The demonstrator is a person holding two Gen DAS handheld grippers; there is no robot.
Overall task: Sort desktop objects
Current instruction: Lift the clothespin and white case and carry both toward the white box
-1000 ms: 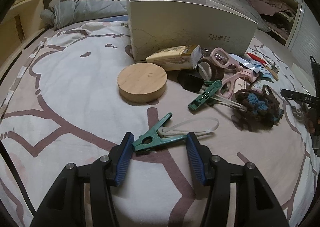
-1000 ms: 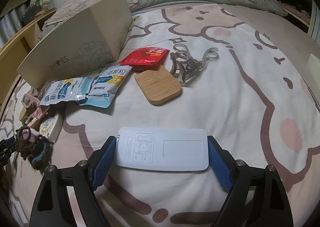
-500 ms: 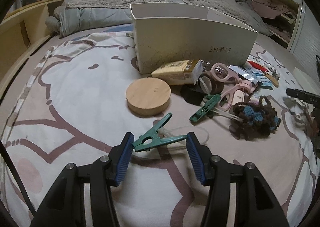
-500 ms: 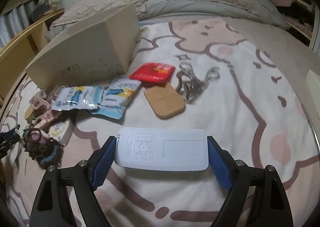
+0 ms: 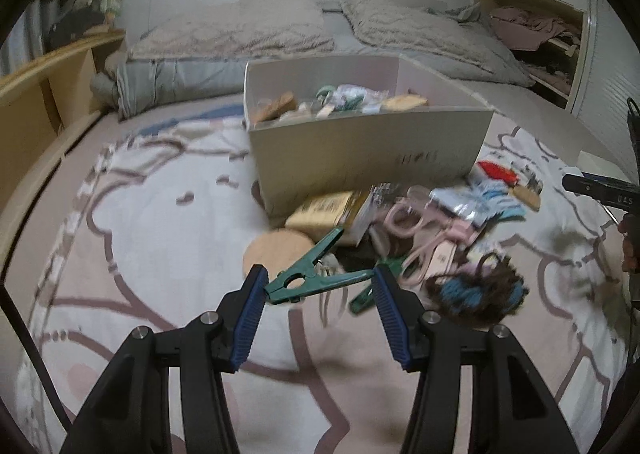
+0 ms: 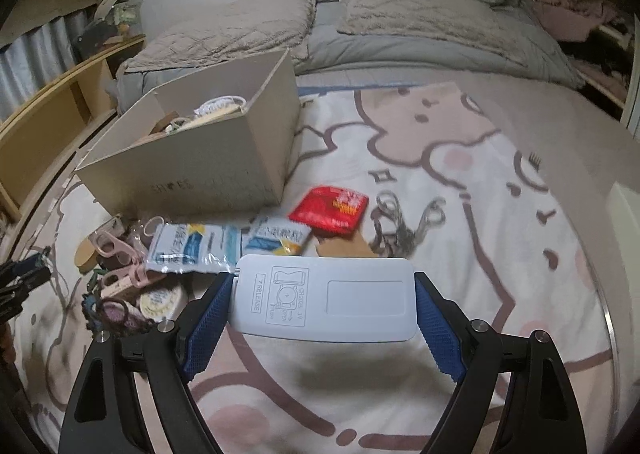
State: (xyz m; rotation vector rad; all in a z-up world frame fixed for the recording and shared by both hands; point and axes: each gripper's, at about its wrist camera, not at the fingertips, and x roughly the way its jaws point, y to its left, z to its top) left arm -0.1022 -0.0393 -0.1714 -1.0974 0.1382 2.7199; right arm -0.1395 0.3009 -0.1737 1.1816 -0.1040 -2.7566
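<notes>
Left tool (image 5: 319,286) grips a green plastic spring clamp (image 5: 316,274) crosswise between its blue pads, above the bed. Right tool (image 6: 323,304) holds a flat white plastic remote (image 6: 326,300) by its ends. Ahead of both sits the open beige cardboard box (image 6: 208,170).

White remote (image 6: 326,300) — "RELEASE", "CR2025 3V"

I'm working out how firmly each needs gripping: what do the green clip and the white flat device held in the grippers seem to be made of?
Green clip: likely hard plastic, with a uniform teal colour, matte moulded surface and a moulded hole; whether it has a metal spring cannot be seen.
White flat device: apparently smooth matte plastic, a thin rigid shell with rounded corners and embossed battery markings and "RELEASE" lettering.
</notes>
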